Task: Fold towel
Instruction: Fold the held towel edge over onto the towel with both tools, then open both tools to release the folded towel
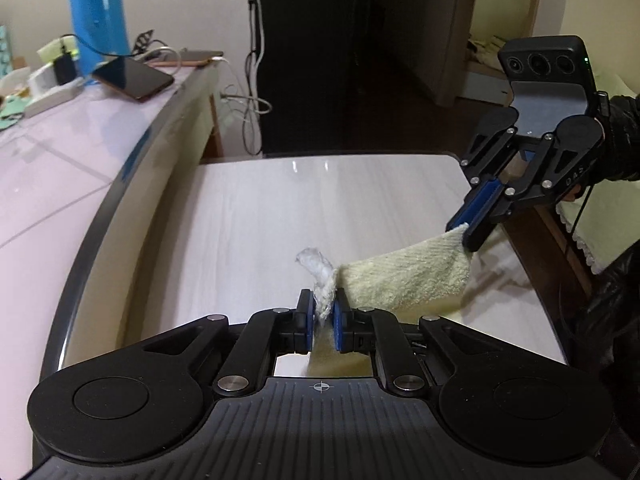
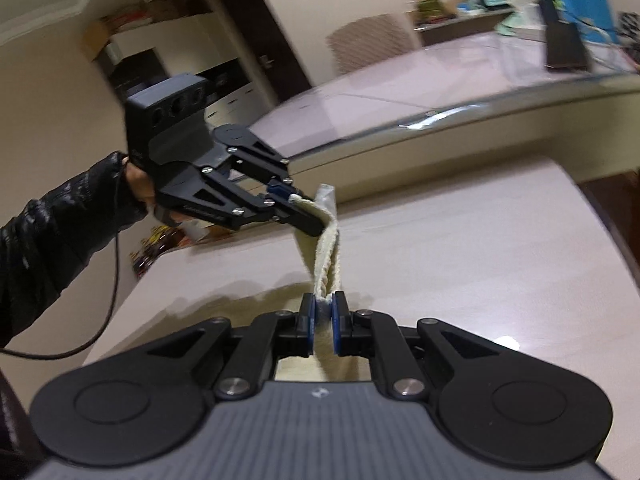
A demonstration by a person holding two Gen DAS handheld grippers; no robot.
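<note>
The pale cream-yellow terry towel (image 1: 404, 276) hangs as a narrow band stretched between the two claws, raised above the glossy pale wood-grain table (image 1: 260, 220). Its looped pile is ribbed and nubby, and one frayed, whitish corner (image 1: 316, 262) pokes up past the nearer pads. The lower part of the cloth sags toward the tabletop beneath the band.

The left gripper (image 1: 322, 316), a black linkage claw with blue pads, is clamped tight on one end of the towel, the fabric bunched between its pads. The right gripper (image 1: 466, 226), of the same black-and-blue build, pinches the other end at the far right, over the table's edge. From the right wrist view the right gripper (image 2: 323, 318) has the doubled cloth pressed between its pads, and the towel (image 2: 326, 256) runs up as a slim folded strip to the left gripper (image 2: 308, 220), which bites its top corner.

A black padded sleeve (image 2: 52, 232) covers the arm behind the left gripper. Beyond stands a pinkish glossy counter (image 1: 60, 152) carrying a dark flat phone (image 1: 134, 78) and a tall blue bottle (image 1: 98, 12).
</note>
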